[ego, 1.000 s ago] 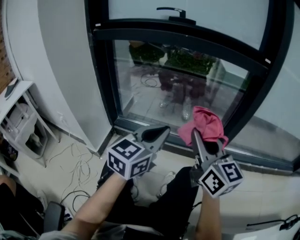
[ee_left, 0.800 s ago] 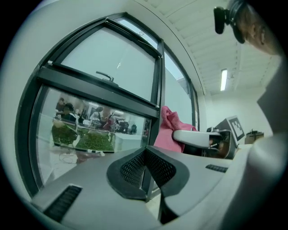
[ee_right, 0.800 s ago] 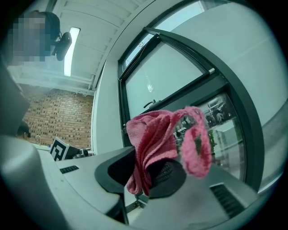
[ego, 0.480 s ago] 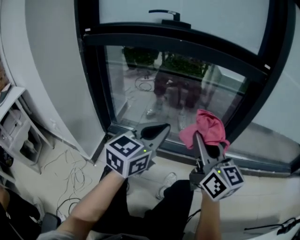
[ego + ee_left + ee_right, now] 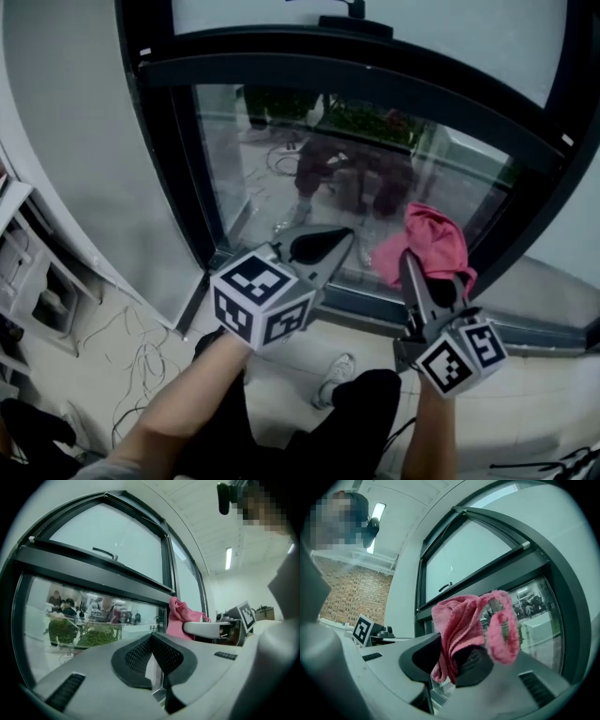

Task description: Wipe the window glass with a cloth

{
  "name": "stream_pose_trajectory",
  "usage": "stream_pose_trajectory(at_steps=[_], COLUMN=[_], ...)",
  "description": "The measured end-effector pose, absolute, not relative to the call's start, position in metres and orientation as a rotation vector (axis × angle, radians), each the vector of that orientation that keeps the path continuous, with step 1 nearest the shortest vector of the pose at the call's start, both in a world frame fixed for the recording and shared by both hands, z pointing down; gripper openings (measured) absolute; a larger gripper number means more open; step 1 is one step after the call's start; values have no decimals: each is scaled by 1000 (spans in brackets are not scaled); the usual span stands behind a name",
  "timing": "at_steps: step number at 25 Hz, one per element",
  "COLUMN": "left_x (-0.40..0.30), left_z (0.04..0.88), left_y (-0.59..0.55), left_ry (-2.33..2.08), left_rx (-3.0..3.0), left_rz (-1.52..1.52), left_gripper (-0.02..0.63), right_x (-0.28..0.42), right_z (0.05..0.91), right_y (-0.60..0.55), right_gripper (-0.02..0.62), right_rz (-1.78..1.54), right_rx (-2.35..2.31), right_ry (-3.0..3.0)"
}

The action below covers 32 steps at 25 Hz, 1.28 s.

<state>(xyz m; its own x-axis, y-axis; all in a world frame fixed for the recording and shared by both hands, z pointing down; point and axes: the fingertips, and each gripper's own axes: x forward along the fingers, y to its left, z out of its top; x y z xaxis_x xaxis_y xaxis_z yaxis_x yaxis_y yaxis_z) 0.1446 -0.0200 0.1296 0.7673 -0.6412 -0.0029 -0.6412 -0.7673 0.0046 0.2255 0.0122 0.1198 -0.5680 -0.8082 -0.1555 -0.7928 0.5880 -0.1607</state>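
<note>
WIPE ABOUT TO BEGIN: To the left of the window glass (image 5: 272,150), a grey wall (image 5: 75,141) meets the black frame (image 5: 173,178). In front of the glass's bottom edge, toward its middle, the left gripper (image 5: 330,246) points at the glass with its jaws pressed together and nothing between them. Further right, in front of the glass's lower right corner, the right gripper (image 5: 413,266) has its jaws clamped on a bunched pink cloth (image 5: 431,242). Most of the cloth stands free above the tips, with one loop flopping to the side. It looks close to the glass, though no view makes clear whether it touches. The jaws take only the cloth's lower folds, so a firm drag across the glass could pull the fabric out of them. The loose loop could also fold back and leave the hard jaw tips, not fabric, to meet the glass. From so low and so near the frame at the glass's right edge, a stroke risks snagging there and leaving the upper glass unwiped. The idle left gripper, close beside the right one, could be knocked on a leftward sweep.
</note>
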Motion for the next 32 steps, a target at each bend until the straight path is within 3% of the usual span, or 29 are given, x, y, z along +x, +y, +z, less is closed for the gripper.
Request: stream_pose_trajectory(at_steps=[13, 32], left_x=[166, 250], left_z=[123, 118], left_y=[-54, -133], left_ry=[-1030, -761], left_rx=[2990, 3084], left_rz=[24, 102], left_gripper=[3, 3], right_x=[273, 455], right_z=[105, 76], right_y=[-30, -129], right_gripper=[74, 77], right_rz=[-73, -53], right_rx=[-1538, -2198], right_ry=[2466, 2000])
